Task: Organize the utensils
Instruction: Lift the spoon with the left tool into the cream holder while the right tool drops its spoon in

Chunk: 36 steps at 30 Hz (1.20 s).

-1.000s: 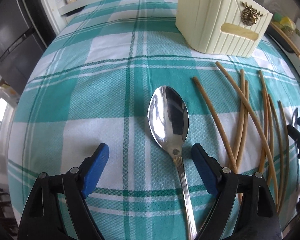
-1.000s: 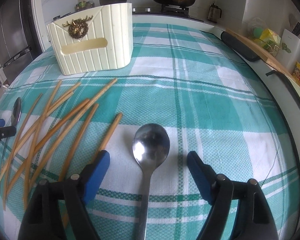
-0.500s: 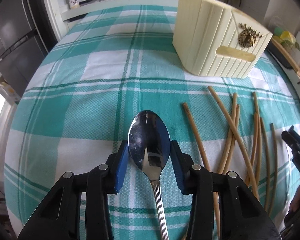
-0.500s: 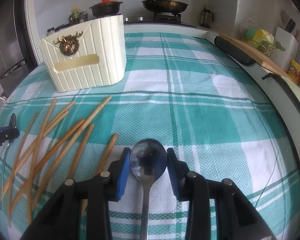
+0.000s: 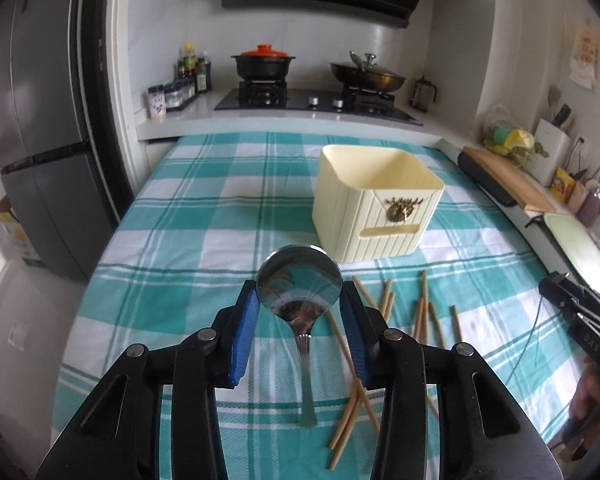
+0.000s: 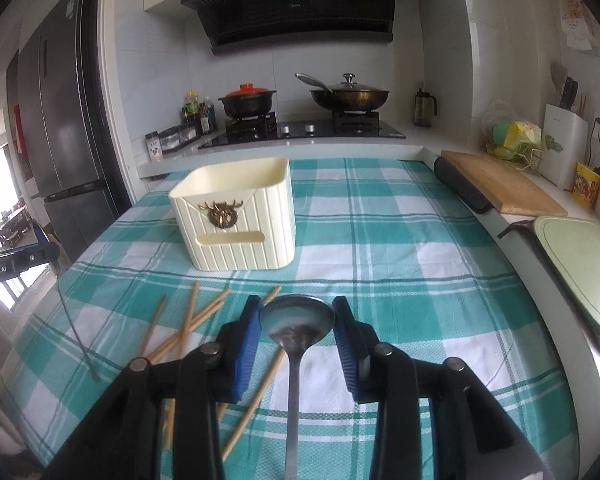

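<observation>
The left claw (image 5: 299,298) squeezes the bowl of a big spoon (image 5: 299,286) between its blue pads and holds it up above the worktop (image 5: 204,240). The right claw (image 6: 296,322) pinches a smaller spoon (image 6: 297,318) the same way. Chopsticks (image 6: 188,320) lie scattered on the checked cloth near the cream box (image 6: 236,216).

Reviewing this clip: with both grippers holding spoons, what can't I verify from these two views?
- Inside of the cream holder: its floor is hidden by its own walls in both views.
- Right spoon: handle end cut off by the bottom edge, right wrist view.
- Chopsticks: count unclear, the left gripper covers part of them.
</observation>
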Each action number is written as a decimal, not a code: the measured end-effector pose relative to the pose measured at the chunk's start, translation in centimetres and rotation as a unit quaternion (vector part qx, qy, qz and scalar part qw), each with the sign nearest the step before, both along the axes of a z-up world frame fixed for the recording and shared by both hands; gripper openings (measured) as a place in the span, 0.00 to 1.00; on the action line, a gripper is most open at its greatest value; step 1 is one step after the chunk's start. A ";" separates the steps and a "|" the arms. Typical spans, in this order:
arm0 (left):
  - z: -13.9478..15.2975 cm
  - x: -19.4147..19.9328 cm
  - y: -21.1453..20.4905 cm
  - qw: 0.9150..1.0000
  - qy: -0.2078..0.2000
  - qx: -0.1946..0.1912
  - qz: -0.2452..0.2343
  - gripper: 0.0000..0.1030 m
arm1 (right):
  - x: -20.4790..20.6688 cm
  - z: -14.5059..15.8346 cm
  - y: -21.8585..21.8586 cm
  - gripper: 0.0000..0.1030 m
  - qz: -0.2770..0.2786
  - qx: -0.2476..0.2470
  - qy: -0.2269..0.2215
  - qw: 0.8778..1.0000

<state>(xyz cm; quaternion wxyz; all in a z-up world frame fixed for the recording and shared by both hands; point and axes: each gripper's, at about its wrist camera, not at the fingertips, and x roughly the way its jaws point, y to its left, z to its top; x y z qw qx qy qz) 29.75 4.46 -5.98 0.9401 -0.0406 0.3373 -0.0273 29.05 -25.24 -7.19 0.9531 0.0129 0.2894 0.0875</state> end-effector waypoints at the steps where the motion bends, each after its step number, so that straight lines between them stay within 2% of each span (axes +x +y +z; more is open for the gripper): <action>1: 0.4 -0.1 -0.1 1.000 -0.005 -0.003 -0.003 0.40 | -0.2 0.4 0.1 0.35 0.002 0.000 -0.006 1.000; 6: 1.9 0.1 -0.6 1.000 -0.017 -0.017 -0.012 0.40 | -0.1 2.2 0.7 0.35 0.010 0.001 -0.024 1.000; 14: 4.6 2.8 -1.1 0.998 -0.005 -0.042 -0.044 0.40 | 3.1 5.6 1.6 0.35 0.039 0.012 -0.029 0.999; 18: 7.8 4.6 -1.4 0.996 -0.014 -0.053 -0.067 0.40 | 5.5 8.9 2.4 0.35 0.060 0.031 -0.038 0.997; 22: 12.2 7.3 -1.9 0.994 -0.039 -0.063 -0.083 0.40 | 8.5 12.6 3.4 0.35 0.075 0.051 -0.058 0.994; 27: 15.9 12.0 -3.0 0.993 -0.084 -0.042 -0.070 0.40 | 13.0 16.0 5.2 0.35 0.076 0.047 -0.093 0.992; 31: 15.0 16.3 -3.9 0.995 -0.086 -0.034 -0.048 0.40 | 17.2 15.4 6.6 0.35 0.070 0.034 -0.093 0.993; 36: 10.1 20.6 -4.2 0.998 -0.026 -0.038 -0.034 0.40 | 22.3 10.1 6.8 0.35 0.057 0.024 -0.015 0.998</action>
